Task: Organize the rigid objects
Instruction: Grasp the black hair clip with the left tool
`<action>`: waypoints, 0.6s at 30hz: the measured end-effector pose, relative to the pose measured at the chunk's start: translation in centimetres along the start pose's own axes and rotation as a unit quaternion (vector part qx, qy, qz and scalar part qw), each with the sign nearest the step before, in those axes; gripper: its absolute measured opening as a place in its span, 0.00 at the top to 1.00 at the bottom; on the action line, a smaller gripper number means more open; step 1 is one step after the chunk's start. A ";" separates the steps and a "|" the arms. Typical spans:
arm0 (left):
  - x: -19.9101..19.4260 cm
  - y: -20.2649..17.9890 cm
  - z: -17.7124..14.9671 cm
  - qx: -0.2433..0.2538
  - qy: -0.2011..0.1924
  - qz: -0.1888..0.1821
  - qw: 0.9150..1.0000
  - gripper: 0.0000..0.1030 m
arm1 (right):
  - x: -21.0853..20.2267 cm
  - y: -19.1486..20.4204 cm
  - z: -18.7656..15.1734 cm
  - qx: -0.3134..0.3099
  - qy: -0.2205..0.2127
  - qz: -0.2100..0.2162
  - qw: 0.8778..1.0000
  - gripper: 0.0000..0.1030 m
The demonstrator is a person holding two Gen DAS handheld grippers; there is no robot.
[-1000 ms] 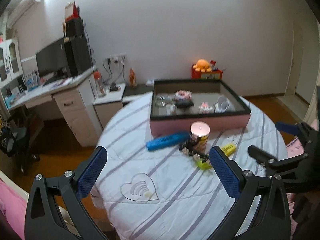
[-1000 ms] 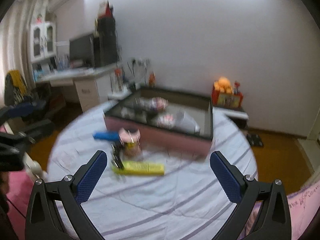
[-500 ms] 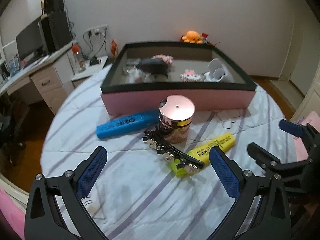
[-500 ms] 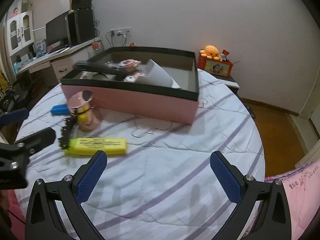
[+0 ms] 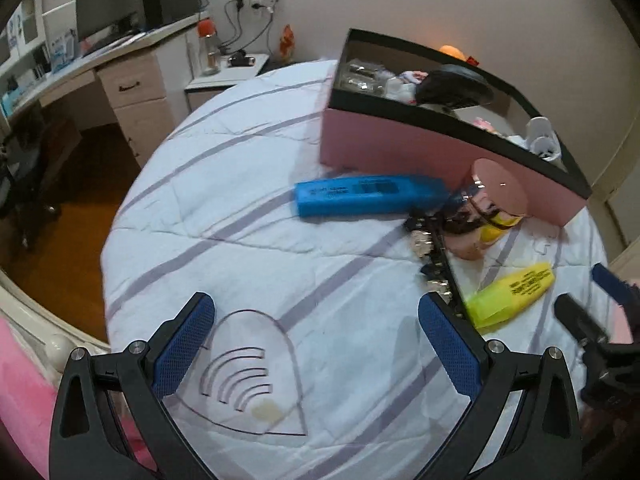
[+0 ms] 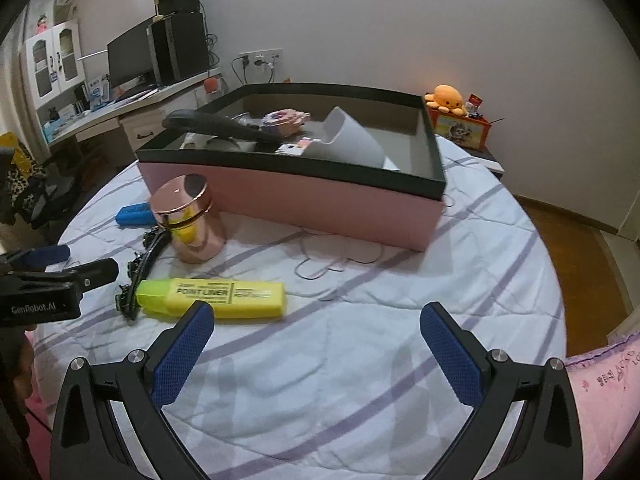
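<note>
A pink box with a black rim [image 6: 304,196] [image 5: 384,148] stands at the back of the round table and holds several items. In front of it lie a blue highlighter [image 5: 368,197] [image 6: 134,213], a rose-gold jar [image 6: 191,218] [image 5: 490,208], a black hair clip [image 5: 438,264] [image 6: 142,268] and a yellow highlighter [image 6: 216,297] [image 5: 510,294]. My left gripper [image 5: 316,344] is open above a heart-shaped clear piece [image 5: 244,372]. My right gripper [image 6: 316,348] is open and empty, just in front of the yellow highlighter.
The table carries a white cloth with purple stripes [image 6: 400,320]. A desk with a monitor [image 6: 132,60] stands at the left. An orange plush [image 6: 444,98] sits on a low stand behind the box. Wood floor [image 6: 576,248] lies to the right.
Both grippers have moved lower and closer to the table. The left view has swung left, onto the heart-shaped piece. Both stay open.
</note>
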State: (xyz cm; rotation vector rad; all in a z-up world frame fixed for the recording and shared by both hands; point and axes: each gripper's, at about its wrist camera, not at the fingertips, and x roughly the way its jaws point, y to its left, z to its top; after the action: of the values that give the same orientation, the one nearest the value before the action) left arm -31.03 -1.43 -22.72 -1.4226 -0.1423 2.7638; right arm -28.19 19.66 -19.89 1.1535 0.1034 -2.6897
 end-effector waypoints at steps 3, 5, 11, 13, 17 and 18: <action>-0.4 -0.9 0.3 0.005 -0.007 -0.029 1.000 0.00 | 0.0 0.1 -0.2 -0.003 0.003 0.002 1.000 0.00; -0.1 -2.4 0.4 0.025 -0.008 -0.017 1.000 0.00 | -0.1 -0.1 -0.3 -0.002 0.004 0.002 1.000 0.00; 1.8 -3.7 1.1 0.033 0.011 0.012 0.999 0.01 | -0.4 -1.0 -0.3 0.005 0.002 0.000 1.000 0.00; 2.1 -3.7 1.1 0.037 0.010 0.021 0.999 0.04 | -0.3 -1.2 -0.3 0.007 0.002 0.004 1.000 0.00; 2.1 -3.3 1.6 0.052 0.007 0.010 0.999 0.27 | 0.1 -1.2 -0.2 0.006 0.004 0.011 1.000 0.00; 1.9 -3.2 1.5 0.060 0.003 0.006 0.998 0.37 | 0.2 -1.1 -0.2 0.006 0.005 0.012 1.000 0.00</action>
State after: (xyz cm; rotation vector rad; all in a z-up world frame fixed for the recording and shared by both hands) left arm -33.37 1.82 -23.06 -1.4062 0.0332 2.7249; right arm -28.47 20.76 -20.18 1.1633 0.0751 -2.6675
